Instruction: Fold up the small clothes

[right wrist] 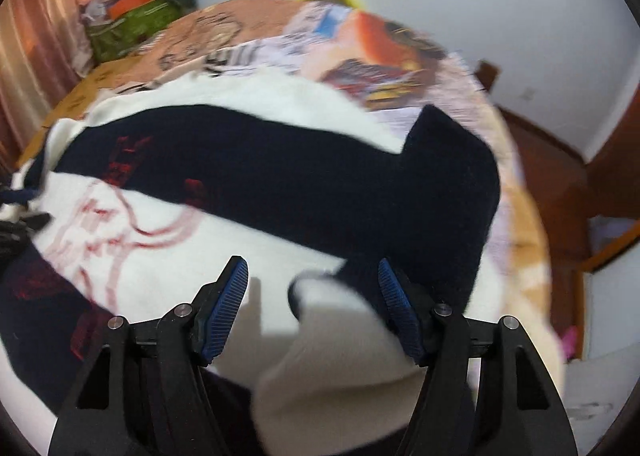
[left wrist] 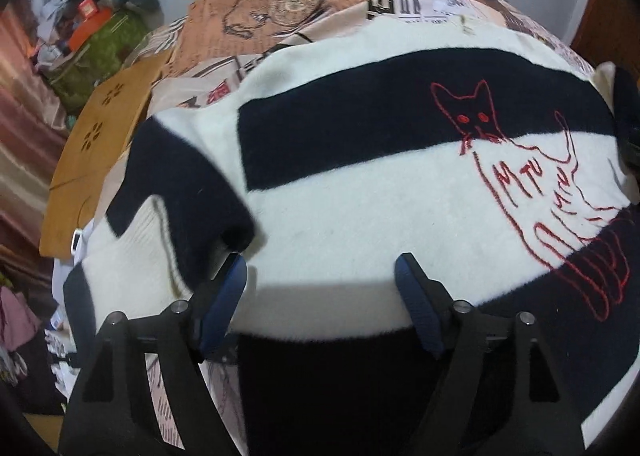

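Both sets of jaws stand apart with nothing pinched between them: my left gripper (left wrist: 320,268) hangs over the white band of the garment, and my right gripper (right wrist: 312,272) hangs over the folded-in right sleeve, pads clear of the cloth on both sides as far as I can judge. I note the task's item, a small knitted sweater in broad white and navy stripes with a red outlined cat stitched on the front (left wrist: 400,184), lying spread flat on a bed covered with a printed newspaper-and-pocket-watch patterned sheet (left wrist: 280,0). Its left sleeve (left wrist: 176,192) lies turned in across the body, cuff toward me, and its right sleeve (right wrist: 448,192) lies likewise turned in from the other side; I judge this placement deliberate, narrowing the garment to a rectangle before a lengthwise fold. Both grippers point steeply down at the near part of the sweater, which I read as position for taking the hem or lower edge next. The right wrist view is smeared, so fine contact there is uncertain. A tan cardboard sheet with punched flower holes (left wrist: 104,124) lies at the bed's left edge, well apart from the work. A green bag piled with clutter (left wrist: 100,44) stands beyond it against the wall.
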`<act>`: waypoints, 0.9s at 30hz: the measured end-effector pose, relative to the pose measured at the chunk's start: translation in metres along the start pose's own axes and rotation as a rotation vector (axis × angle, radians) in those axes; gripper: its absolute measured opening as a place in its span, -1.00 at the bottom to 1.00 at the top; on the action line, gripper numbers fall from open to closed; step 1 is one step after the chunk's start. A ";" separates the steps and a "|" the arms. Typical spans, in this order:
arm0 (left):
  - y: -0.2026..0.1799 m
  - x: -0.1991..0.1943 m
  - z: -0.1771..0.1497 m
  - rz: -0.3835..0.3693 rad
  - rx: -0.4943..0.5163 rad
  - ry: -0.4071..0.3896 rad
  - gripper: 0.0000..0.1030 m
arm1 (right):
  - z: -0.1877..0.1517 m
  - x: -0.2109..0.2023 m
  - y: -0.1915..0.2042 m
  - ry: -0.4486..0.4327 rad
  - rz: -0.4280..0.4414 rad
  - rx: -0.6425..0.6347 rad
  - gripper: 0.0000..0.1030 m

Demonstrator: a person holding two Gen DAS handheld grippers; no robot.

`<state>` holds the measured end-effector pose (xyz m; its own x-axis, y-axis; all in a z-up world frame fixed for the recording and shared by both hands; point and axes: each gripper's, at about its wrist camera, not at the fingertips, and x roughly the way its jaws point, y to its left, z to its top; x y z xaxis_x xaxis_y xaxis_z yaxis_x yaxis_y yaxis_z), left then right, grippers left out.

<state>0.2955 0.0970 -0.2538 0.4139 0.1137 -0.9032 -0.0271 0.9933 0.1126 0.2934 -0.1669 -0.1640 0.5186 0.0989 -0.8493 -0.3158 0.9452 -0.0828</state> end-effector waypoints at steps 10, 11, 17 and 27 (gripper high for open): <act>0.040 -0.020 -0.029 0.021 -0.116 -0.037 0.48 | -0.035 -0.012 -0.061 0.078 -0.128 0.078 0.26; 0.046 -0.024 -0.034 0.030 -0.128 -0.045 0.48 | -0.035 -0.017 -0.061 0.075 -0.127 0.077 0.26; 0.106 -0.040 -0.066 0.005 -0.295 -0.072 0.50 | -0.014 -0.063 -0.047 -0.072 -0.074 0.089 0.28; 0.178 -0.033 -0.099 -0.039 -0.503 -0.065 0.59 | 0.018 -0.051 0.039 -0.111 0.108 -0.017 0.51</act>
<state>0.1871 0.2726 -0.2448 0.4785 0.0907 -0.8734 -0.4389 0.8862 -0.1484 0.2687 -0.1297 -0.1143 0.5653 0.2342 -0.7910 -0.3872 0.9220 -0.0036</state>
